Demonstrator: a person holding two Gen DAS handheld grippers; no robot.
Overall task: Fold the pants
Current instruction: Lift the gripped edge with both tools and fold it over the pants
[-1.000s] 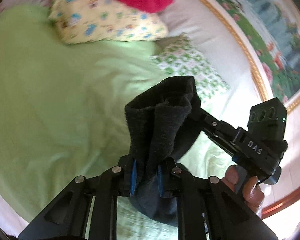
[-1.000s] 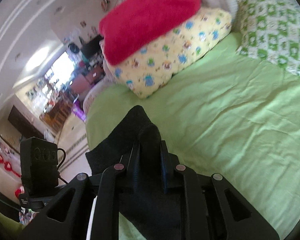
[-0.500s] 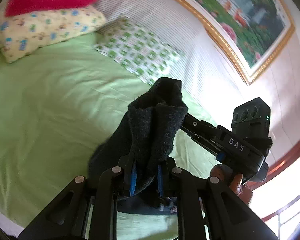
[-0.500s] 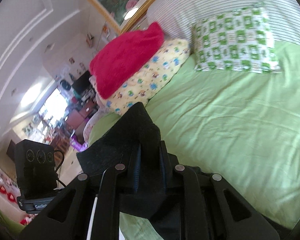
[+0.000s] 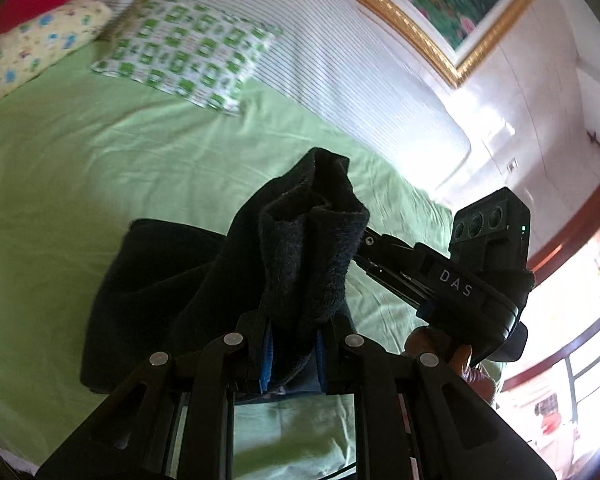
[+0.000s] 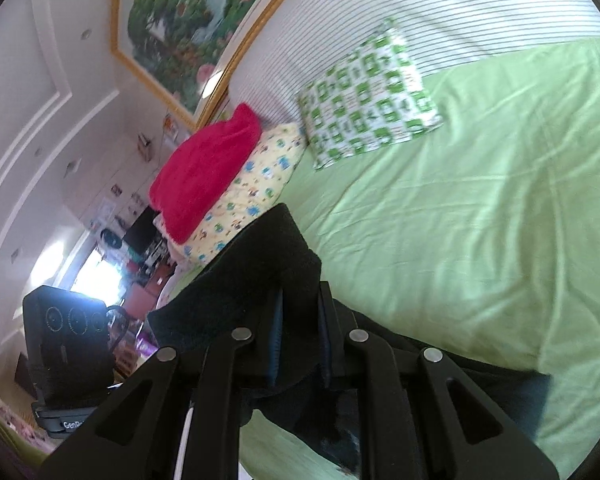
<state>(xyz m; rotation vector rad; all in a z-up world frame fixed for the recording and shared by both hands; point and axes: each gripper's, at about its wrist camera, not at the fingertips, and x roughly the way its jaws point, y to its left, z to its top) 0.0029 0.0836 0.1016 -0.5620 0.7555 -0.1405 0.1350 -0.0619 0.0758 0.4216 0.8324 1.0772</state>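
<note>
The black fleece pants hang over the light green bed sheet, with part of them lying on it. My left gripper is shut on a bunched edge of the pants, which sticks up between its blue pads. My right gripper is shut on another edge of the pants, close beside the left one. The right gripper's body also shows in the left wrist view, and the left one's in the right wrist view.
A green-and-white patterned pillow, a yellow printed pillow with a red blanket on it, and a striped headboard cushion lie at the bed's head. A gold-framed painting hangs above. Bright windows show at the sides.
Both grippers have swung with the pants toward the head of the bed and tilted up. More of the pants now lies spread on the sheet. Both stay shut.
</note>
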